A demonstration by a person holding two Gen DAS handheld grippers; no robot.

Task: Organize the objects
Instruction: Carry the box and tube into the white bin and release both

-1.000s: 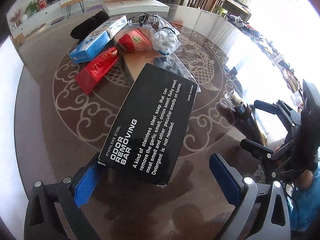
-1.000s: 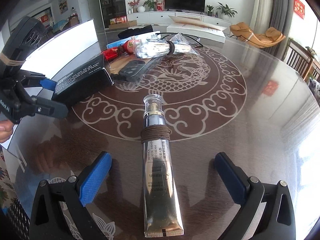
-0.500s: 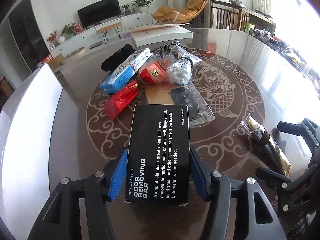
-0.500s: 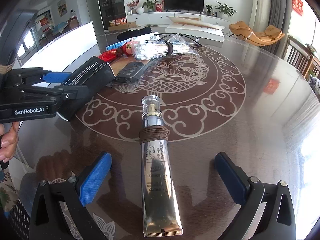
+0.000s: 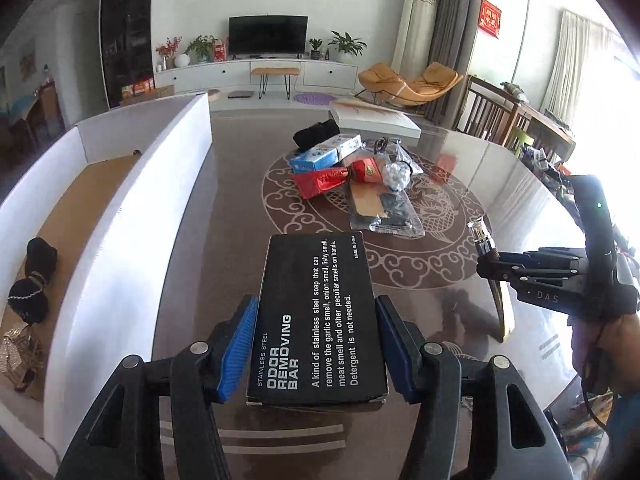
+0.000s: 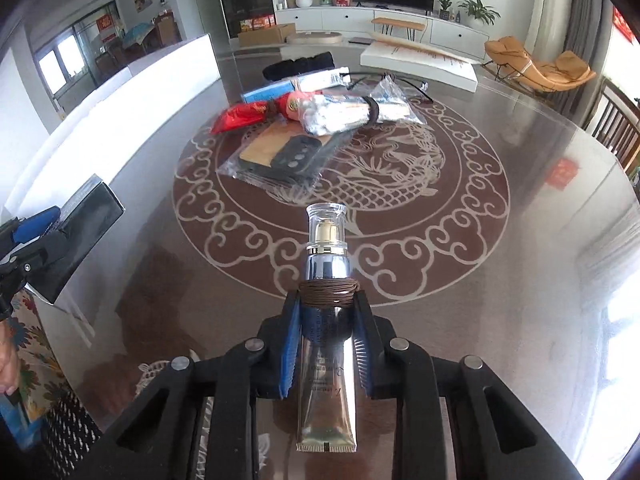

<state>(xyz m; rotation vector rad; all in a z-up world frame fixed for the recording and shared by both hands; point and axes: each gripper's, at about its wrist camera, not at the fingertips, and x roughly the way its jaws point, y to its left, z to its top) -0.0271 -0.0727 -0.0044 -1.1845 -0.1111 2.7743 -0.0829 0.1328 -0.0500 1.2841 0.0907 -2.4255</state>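
Tools clamp black box (image 5: 316, 320) and tube (image 6: 326, 320).

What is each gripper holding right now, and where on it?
Left gripper: black odor removing bar box, by its long sides. Right gripper: silver tube, mid-body below the cord.

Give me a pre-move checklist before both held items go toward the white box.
1. Left gripper jaws clamped on the black soap box: ok.
2. Right gripper jaws, which have just been closing, clamped on the silver tube: ok.
3. Tube's clear cap on: ok.
4. White box has free floor: ok.
5. Tube clear of the table: cannot tell.
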